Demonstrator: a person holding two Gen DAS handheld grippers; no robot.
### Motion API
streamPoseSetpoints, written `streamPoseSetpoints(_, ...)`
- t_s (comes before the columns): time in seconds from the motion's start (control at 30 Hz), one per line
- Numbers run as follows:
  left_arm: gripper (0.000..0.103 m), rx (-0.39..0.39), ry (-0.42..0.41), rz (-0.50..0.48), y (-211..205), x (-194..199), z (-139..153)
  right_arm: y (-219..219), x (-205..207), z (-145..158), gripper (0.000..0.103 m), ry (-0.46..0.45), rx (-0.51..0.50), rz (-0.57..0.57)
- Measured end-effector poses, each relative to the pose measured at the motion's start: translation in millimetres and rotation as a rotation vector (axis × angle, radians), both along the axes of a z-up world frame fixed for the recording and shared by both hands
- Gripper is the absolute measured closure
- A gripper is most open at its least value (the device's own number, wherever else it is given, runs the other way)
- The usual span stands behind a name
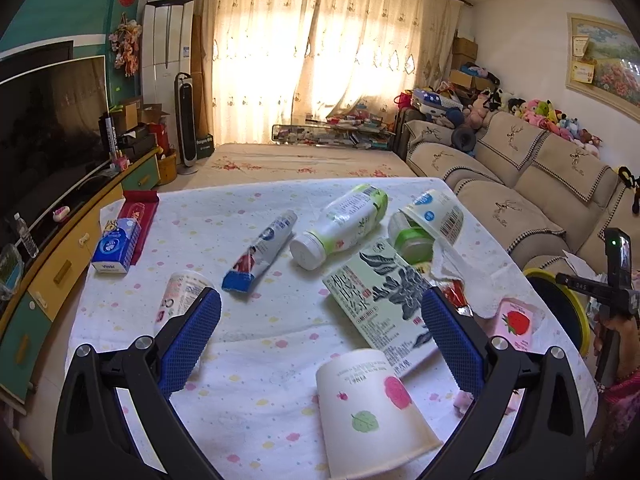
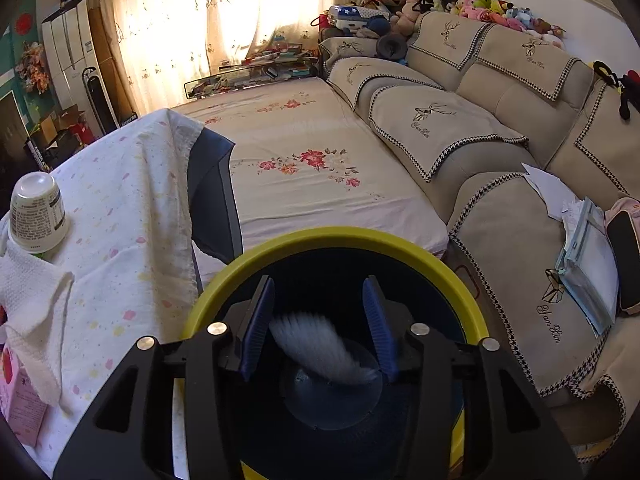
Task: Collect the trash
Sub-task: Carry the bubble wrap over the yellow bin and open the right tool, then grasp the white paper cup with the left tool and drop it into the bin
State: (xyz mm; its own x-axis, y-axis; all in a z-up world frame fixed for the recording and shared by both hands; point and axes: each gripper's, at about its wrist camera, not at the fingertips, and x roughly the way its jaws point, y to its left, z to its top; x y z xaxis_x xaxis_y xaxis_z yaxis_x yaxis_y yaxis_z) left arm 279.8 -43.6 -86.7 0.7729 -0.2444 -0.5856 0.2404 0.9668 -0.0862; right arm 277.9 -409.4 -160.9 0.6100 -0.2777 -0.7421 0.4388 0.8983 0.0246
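You're holding the right gripper [image 2: 319,322] over the round yellow-rimmed dark bin [image 2: 320,242], which stands on the floor just off the table's sofa-side edge. Its blue pads are standing partly apart, and a blurred white piece of trash [image 2: 320,350] is sitting between them without either pad pressing on it; to my eye it's dropping free into the bin. Keep those fingers over the middle of the opening while it's falling, so nothing catches the yellow rim.

Your left gripper [image 1: 320,320] is hovering wide and empty above the table with the white dotted cloth [image 1: 260,360]. The white paper cup with a pink fruit and green leaf [image 1: 372,404] is lying on its side at the near edge, just below and between the fingers, so I'd judge it the easiest next pick. Behind it, the pale green printed carton [image 1: 384,304] is lying flat, and the white plastic bottle with the green label [image 1: 340,224] is lying toward the far edge.

Approach the cup across its curved wall, low and square. It looks light and round, so it's likely to roll if one pad touches first.
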Motion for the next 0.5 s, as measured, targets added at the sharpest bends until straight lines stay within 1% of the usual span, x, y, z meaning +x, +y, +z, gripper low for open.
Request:
streamPoseSetpoints(0.07,0.004,0.014,0.035,-0.003,-4,-4,-1,0,-2,4,0.054,-0.013,-0.001,0.009)
streamPoseSetpoints(0.17,0.004,0.053,0.11,-0.017,-14,-10,-9,5,-4,9,0.052,-0.022,-0.005,0.021)
streamPoseSetpoints(0.3,0.005,0.101,0.165,-0.031,-27,-16,-23,10,-6,13,0.051,-0.027,0.001,0.032)
streamPoseSetpoints(0.4,0.018,0.127,0.219,-0.026,-31,-13,-35,10,-7,14,0.051,-0.029,0.008,0.036)
streamPoseSetpoints(0.43,0.026,0.125,0.246,-0.025,-30,-11,-39,10,-7,14,0.051,-0.029,0.011,0.038)
streamPoseSetpoints(0.47,0.03,0.117,0.275,-0.026,-30,-9,-43,11,-6,14,0.05,-0.029,0.014,0.041)
streamPoseSetpoints(0.5,0.031,0.104,0.305,-0.035,-29,-8,-46,12,-6,14,0.05,-0.029,0.016,0.044)
